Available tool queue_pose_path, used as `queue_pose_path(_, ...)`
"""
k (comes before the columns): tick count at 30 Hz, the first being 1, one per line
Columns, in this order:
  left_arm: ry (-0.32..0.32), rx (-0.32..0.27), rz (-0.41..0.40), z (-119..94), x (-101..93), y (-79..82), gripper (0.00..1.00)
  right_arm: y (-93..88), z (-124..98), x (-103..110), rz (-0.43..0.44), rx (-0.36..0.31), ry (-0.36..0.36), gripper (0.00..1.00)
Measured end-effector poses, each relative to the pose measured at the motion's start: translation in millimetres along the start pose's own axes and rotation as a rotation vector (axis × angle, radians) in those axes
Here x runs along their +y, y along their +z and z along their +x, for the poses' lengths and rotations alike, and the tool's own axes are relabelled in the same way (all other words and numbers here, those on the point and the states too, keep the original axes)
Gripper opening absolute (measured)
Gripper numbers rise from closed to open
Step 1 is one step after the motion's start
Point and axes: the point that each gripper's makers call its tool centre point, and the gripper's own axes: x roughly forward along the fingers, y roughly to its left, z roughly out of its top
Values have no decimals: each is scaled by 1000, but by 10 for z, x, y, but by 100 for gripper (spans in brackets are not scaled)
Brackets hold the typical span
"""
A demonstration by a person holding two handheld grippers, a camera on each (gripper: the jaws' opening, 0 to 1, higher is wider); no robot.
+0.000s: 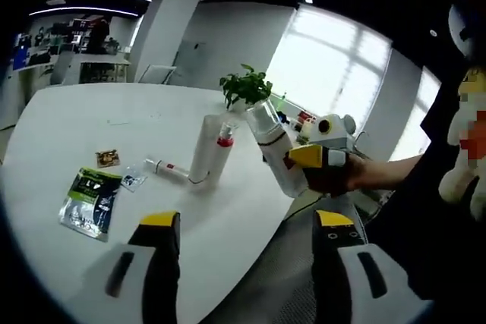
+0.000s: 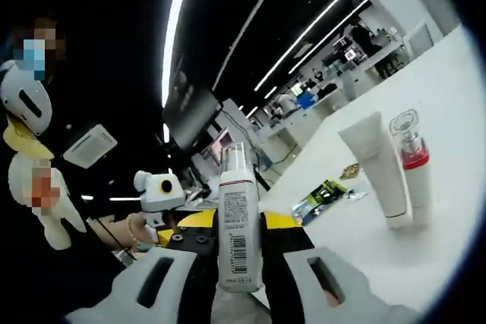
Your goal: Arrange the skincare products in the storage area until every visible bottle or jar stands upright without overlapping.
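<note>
Skincare products remain half-sorted: a tall white tube (image 2: 377, 168) and a red-collared spray bottle (image 2: 411, 163) stand at two o'clock in the right gripper view; a small white tube (image 1: 165, 168) lies flat on the white table (image 1: 68, 119); the right gripper (image 2: 239, 244) clamps a white pump bottle (image 2: 239, 218) aloft; the left gripper (image 1: 247, 237) hangs with jaws apart.

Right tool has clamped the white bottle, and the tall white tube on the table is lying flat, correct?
Not quite: the tall white tube stands upright on the table, as the right gripper view shows. The right tool does clamp the white bottle.
</note>
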Motion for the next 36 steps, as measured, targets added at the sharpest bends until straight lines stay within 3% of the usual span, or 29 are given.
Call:
queue_pose_path(4, -87, -74, -23, -62, -134, 189, 53, -43, 81, 149, 55, -9, 74, 20)
queue_pose_path(8, -129, -119, -18, -143, -176, 359, 45, -68, 148, 233, 80, -2, 122, 20)
queue_pose_path(13, -219, -189, -52, -183, -312, 582, 45, -61, 209, 349, 109, 5, 189, 20)
queue_pose_path(17, -250, -213, -61, -146, -348, 659, 38, -29, 246, 477, 146, 3, 260, 20)
queue_pose_path(23, -292, -176, -8, -90, -441, 731, 22, -51, 282, 596, 170, 28, 320, 20)
queue_pose_path(30, -287, -186, 13, -36, -495, 823, 19, 27, 263, 566, 148, 30, 306, 21)
queue_pose_path(33, -256, -181, 11, -20, -471, 870, 18, 133, 258, 473, 31, 35, 232, 22)
queue_pose_path(35, -275, -217, -22, -49, -515, 988, 13, 181, 256, 368, -54, 45, 151, 28)
queue_pose_path(36, -227, -225, 47, -20, -469, 1035, 14, 185, 244, 416, -79, 63, 165, 27)
